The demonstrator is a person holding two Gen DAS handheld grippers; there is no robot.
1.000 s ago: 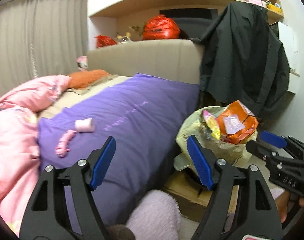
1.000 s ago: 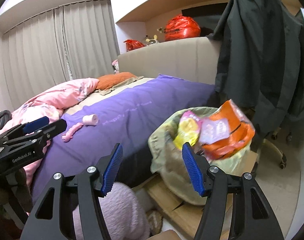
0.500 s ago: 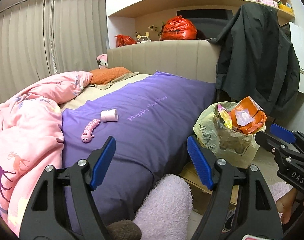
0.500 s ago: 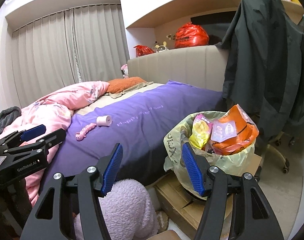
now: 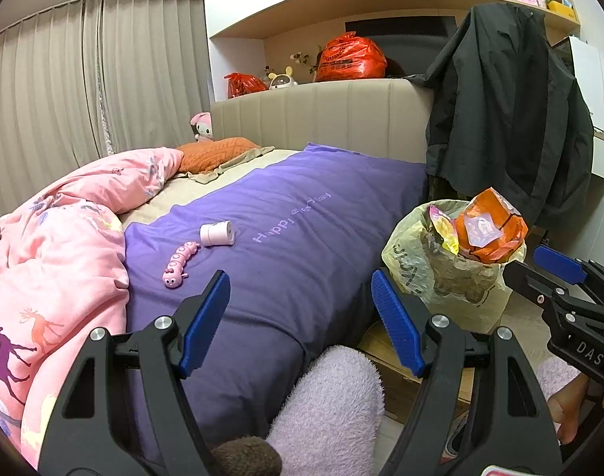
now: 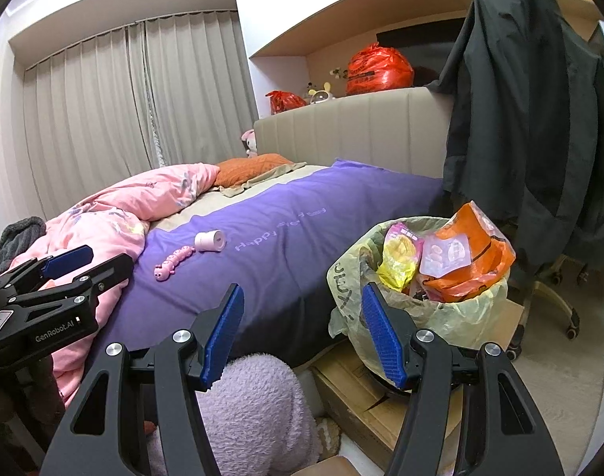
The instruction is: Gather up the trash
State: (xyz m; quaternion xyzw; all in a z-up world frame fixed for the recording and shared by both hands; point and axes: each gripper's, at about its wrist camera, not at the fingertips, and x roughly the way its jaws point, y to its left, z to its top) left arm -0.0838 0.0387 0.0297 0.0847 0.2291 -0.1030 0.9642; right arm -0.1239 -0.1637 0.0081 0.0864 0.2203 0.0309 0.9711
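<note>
A bin lined with a yellowish bag (image 5: pixel 453 281) (image 6: pixel 453 317) stands on the floor beside the bed, piled with an orange wrapper (image 5: pixel 496 234) (image 6: pixel 472 265) and a yellow packet (image 6: pixel 399 256). My left gripper (image 5: pixel 302 319) hangs open and empty over the bed's near edge. To its right my right gripper (image 6: pixel 302 331) is open too, close to the bin's left side. On the purple cover (image 5: pixel 302 230) lie a small white-pink roll (image 5: pixel 217 233) (image 6: pixel 210 240) and a pink caterpillar toy (image 5: pixel 179 263) (image 6: pixel 173 262).
A pink duvet (image 5: pixel 52 261) is heaped on the bed's left. The bin rests on flattened cardboard (image 6: pixel 365 392). A dark jacket (image 6: pixel 532 139) hangs over a wheeled chair at right. Red bags (image 5: pixel 349 57) sit behind the headboard. A fluffy lilac sleeve (image 6: pixel 258 408) is below the grippers.
Both grippers have pulled back and up from the bin and bed, so bin, roll and toy look smaller and farther. Both stay open and empty.
</note>
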